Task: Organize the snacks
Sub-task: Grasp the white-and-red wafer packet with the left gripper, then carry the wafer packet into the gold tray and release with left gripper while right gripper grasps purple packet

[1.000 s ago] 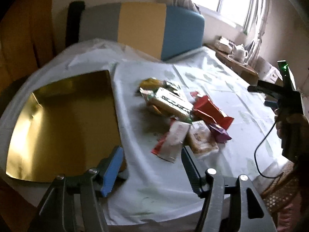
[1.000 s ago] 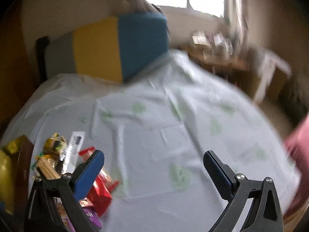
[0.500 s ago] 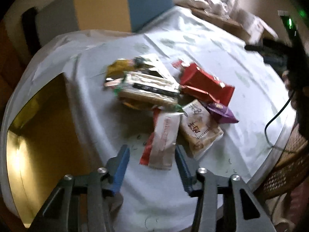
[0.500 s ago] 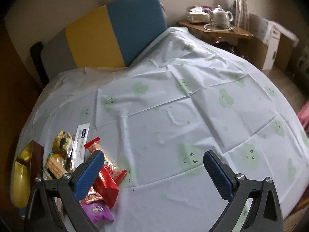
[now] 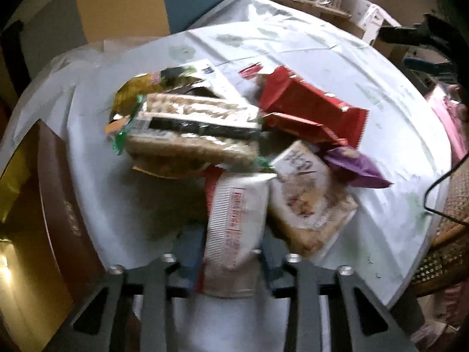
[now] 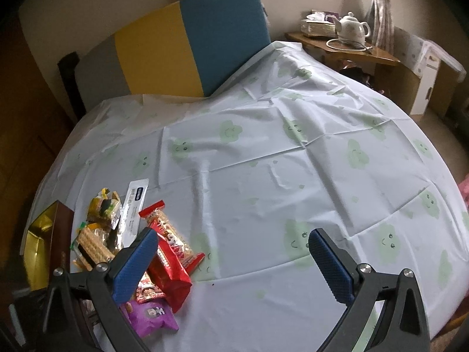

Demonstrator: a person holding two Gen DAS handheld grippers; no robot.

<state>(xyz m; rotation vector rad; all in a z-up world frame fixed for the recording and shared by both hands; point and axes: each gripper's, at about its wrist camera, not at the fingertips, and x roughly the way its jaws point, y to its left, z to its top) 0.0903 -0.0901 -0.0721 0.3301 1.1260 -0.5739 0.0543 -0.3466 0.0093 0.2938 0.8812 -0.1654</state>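
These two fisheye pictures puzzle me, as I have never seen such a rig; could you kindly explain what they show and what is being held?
No robot here: a person holds a two-finger gripper in each hand, and a camera on each looks forward along its fingers.

The blurred picture is the left gripper's view. Its jaws have just been closing around the white-and-red snack packet, the nearest one of the snack pile, and seem to pinch it now.

The sharp picture is the right gripper's view. It is open and holds nothing, above the cloud-print tablecloth.

The pile also holds a red packet, a purple packet and wafers. A gold-lined box stands open beside it, probably for the snacks.
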